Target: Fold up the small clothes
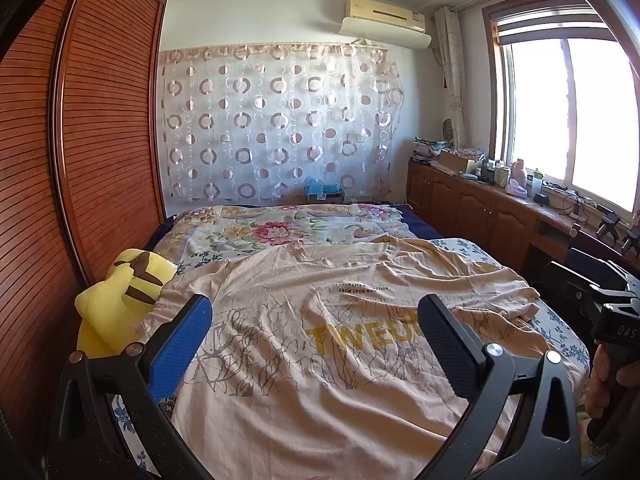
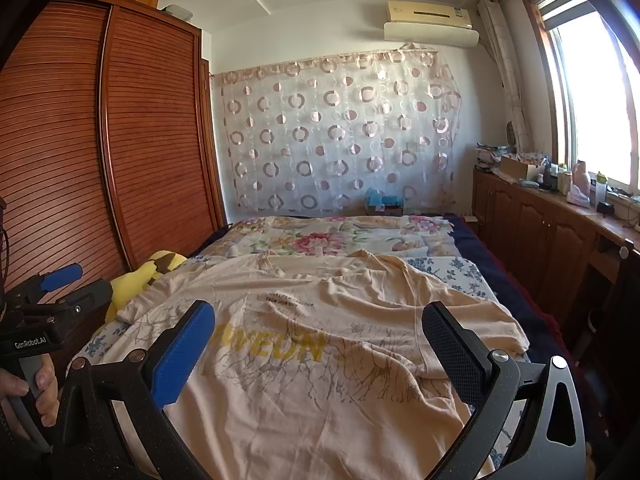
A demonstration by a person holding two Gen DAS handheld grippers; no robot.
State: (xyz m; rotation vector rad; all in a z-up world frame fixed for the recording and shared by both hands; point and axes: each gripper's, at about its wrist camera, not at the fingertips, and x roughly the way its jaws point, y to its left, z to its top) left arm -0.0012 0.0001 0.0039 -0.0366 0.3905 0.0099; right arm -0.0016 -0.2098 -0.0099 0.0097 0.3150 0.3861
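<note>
A pale peach T-shirt (image 1: pixel 320 344) with yellow "TWEUN" lettering and a grey branch print lies spread, wrinkled, front up on the bed; it also shows in the right wrist view (image 2: pixel 320 360). My left gripper (image 1: pixel 316 320) is open and empty, held above the shirt's lower half. My right gripper (image 2: pixel 320 328) is open and empty, also above the shirt's lower half. The right gripper's body shows at the right edge of the left wrist view (image 1: pixel 612 312). The left gripper's body shows at the left edge of the right wrist view (image 2: pixel 52 300).
A yellow plush toy (image 1: pixel 120 300) lies at the bed's left edge beside the wooden louvred wardrobe (image 1: pixel 100 140). A floral quilt (image 1: pixel 288 228) covers the far half of the bed. Wooden cabinets (image 1: pixel 480 208) with clutter stand along the right under the window.
</note>
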